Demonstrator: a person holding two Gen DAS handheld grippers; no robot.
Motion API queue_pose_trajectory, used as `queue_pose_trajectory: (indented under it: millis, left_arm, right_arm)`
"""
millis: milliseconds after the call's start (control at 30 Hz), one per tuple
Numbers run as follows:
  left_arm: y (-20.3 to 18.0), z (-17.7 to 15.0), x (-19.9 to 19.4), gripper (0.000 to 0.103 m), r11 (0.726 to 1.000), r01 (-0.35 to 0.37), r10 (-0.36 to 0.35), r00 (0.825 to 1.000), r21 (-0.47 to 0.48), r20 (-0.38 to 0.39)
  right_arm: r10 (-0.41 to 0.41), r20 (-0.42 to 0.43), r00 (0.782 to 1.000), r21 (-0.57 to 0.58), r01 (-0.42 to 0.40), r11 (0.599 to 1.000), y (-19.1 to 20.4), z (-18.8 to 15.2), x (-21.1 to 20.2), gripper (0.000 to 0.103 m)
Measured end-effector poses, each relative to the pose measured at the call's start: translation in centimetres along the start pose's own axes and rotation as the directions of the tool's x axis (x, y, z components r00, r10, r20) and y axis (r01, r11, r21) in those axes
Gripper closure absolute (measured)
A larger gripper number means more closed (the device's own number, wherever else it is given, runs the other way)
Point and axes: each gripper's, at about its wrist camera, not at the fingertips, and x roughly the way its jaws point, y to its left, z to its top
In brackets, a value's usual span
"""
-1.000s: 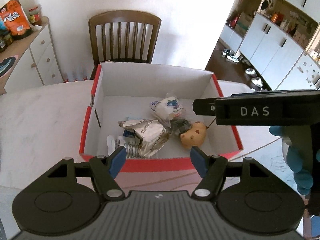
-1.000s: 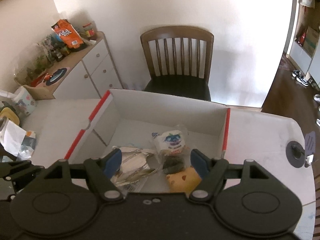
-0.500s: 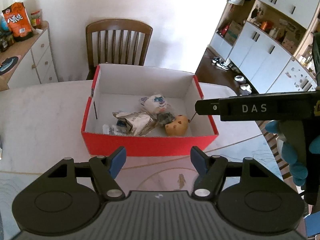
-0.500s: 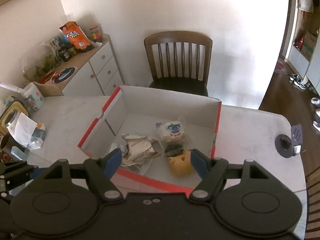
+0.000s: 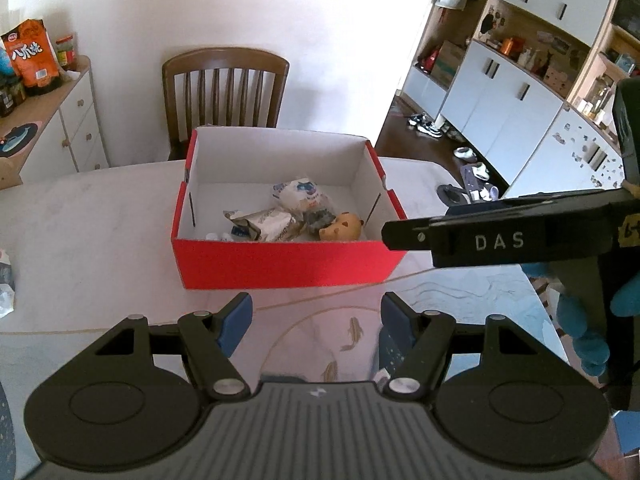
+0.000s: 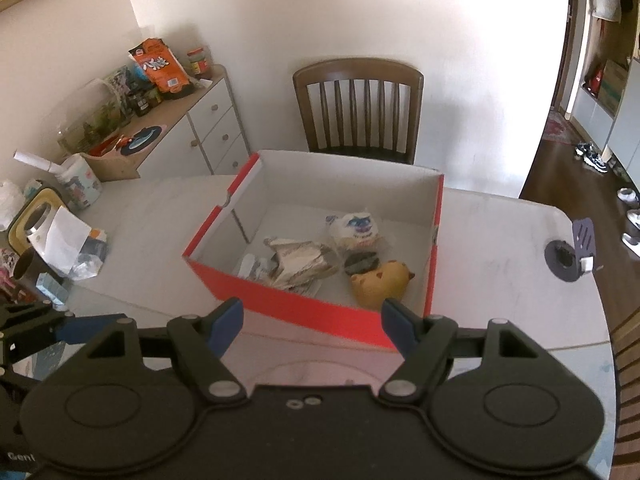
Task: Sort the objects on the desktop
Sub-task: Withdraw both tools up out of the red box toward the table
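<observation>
A red box [image 5: 288, 262] with white inside stands on the marble table, also in the right wrist view [image 6: 320, 316]. It holds a yellow animal toy [image 5: 342, 227] [image 6: 380, 282], a white snack pack with a blue print [image 5: 300, 196] [image 6: 356, 230], crumpled silver wrappers [image 5: 264, 224] [image 6: 300, 264] and a dark round item [image 6: 360, 262]. My left gripper [image 5: 316, 320] is open and empty, short of the box's near wall. My right gripper [image 6: 312, 320] is open and empty, near the box's front corner; its body shows at the right of the left wrist view [image 5: 500, 240].
A wooden chair [image 5: 226, 92] stands behind the table. A white sideboard [image 6: 192, 136] with snacks and jars is at the left. Cups, paper and packets [image 6: 60, 240] lie on the table's left part. A black round fitting [image 6: 566, 260] sits near the right edge.
Both grippers have pulled back and away from the box, which now looks smaller and farther. Both stay open and empty. The box contents have not moved.
</observation>
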Motion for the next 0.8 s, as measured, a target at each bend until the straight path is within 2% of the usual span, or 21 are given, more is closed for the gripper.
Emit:
queue_pose_trajectory:
  millis: [200,300,467,533,600,800]
  left_arm:
    - [0.1,-1.5,-1.7,0.033,1.0,0.013,-0.013,1.0,0.014,0.007]
    - [0.3,-2.3,-2.3,0.028,1.0,0.023,-0.023,1.0,0.019,0.006]
    - [0.7,-3.5,-3.1,0.028,0.999,0.027,-0.027,1.0,0.033,0.002]
    - [1.0,-3.9,-3.4,0.027,0.999,0.03,-0.03,1.0,0.038,-0.001]
    - [1.1,-4.3,-3.6,0.022,0.999,0.033,-0.033,0.999,0.041,-0.002]
    - [1.7,-5.8,-4.3,0.018,0.998,0.043,-0.043,0.999,0.056,-0.001]
  right_arm:
    - [0.005,0.008,1.0,-0.016,-0.005,1.0,1.7,-2.0,-1.4,0.026]
    - [0.011,0.016,1.0,-0.014,-0.011,1.0,2.4,-2.8,-2.1,0.021]
    - [0.005,0.02,1.0,-0.013,-0.005,1.0,3.2,-4.2,-2.7,0.02]
    - [0.006,0.021,1.0,-0.008,-0.006,1.0,3.4,-4.8,-2.9,0.016]
    - [0.013,0.023,1.0,-0.007,-0.012,1.0,3.7,-5.4,-3.1,0.015]
    - [0.011,0.022,1.0,0.012,-0.012,1.0,4.5,-6.9,-3.2,0.01]
